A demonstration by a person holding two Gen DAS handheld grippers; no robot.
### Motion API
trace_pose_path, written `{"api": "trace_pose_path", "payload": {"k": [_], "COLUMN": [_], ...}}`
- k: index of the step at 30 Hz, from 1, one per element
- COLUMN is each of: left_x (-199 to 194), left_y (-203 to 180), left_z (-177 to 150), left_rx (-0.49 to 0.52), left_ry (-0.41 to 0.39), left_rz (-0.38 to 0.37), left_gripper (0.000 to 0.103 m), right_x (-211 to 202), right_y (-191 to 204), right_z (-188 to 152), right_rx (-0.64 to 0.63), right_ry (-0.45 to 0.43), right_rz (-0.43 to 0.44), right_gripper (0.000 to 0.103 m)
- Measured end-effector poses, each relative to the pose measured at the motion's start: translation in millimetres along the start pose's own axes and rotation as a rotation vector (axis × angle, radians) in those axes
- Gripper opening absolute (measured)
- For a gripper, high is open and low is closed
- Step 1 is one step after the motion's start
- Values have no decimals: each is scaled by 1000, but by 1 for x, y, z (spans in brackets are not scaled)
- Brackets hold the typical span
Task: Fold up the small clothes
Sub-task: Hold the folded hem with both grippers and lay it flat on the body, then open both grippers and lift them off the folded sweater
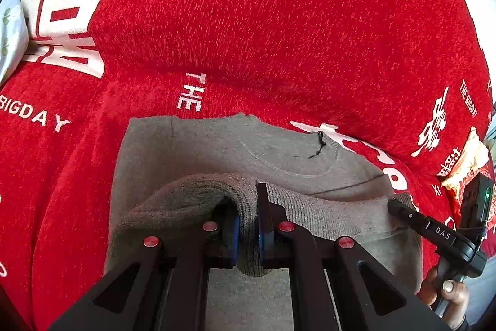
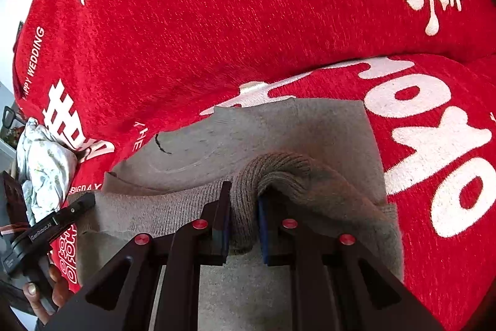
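1. we have a grey sweater lying flat on a red blanket, neck end away from us. its ribbed hem is lifted and carried over the body.
2. left gripper: jaws nearly closed, pinching a bunch of hem rib between the blue pads. the knit bulges up over the left finger.
3. right gripper: same story, jaws nearly closed on a bunch of hem near the sweater's other side. each wrist view shows the other gripper's tip at the hem, so we judge both holds sit on one edge, well apart.
4. step in hand, as we read it: bringing the hem up toward the neck for the bottom-to-top fold. roughly the middle of the task by our guess; we cannot tell how the sleeves lie.
5. doing it well: we keep both grippers level and moving together, so the hem lands parallel to the neck edge rather than skewed.
6. we keep light tension between the two holds; the rib sags between them and slack would lay down as a wrinkle.
7. we lower before letting go, so the knit is placed, not dropped.
8. risks: thick rib may slip from the pads; the fuzzy blanket may grip the lower layer and drag it.
9. a pale floral cloth sits off at the blanket's edge, well clear.
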State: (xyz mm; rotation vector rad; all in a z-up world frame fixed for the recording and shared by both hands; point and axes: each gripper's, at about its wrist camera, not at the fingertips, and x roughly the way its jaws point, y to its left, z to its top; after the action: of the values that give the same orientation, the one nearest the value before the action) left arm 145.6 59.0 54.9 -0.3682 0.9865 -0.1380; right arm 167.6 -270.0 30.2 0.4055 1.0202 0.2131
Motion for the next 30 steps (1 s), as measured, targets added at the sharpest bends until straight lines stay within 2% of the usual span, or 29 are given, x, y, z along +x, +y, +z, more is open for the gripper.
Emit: {"api": "trace_pose_path", "payload": {"k": [14, 21, 24, 26, 28, 30], "left_x": [24, 42, 50, 54, 55, 52], "left_y": [2, 7, 10, 16, 20, 19], "left_z": [9, 10, 13, 17, 18, 19], "left_rx": [1, -2, -17, -57, -92, -109], "left_ry": [29, 69, 109, 131, 142, 128], "left_rz": [19, 29, 22, -10, -60, -72], "left_gripper": [9, 9, 9, 23, 55, 63], "right_x": [16, 26, 30, 30, 31, 31], "right_y": [-6, -7, -11, -15, -16, -16], "right_z": [9, 14, 15, 15, 15, 14], "right_rx": [9, 12, 40, 63, 73, 75], "right_ry": [24, 55, 72, 75, 76, 79], "right_rz": [-12, -24, -6, 11, 22, 28], "right_gripper": [16, 17, 22, 23, 24, 27]}}
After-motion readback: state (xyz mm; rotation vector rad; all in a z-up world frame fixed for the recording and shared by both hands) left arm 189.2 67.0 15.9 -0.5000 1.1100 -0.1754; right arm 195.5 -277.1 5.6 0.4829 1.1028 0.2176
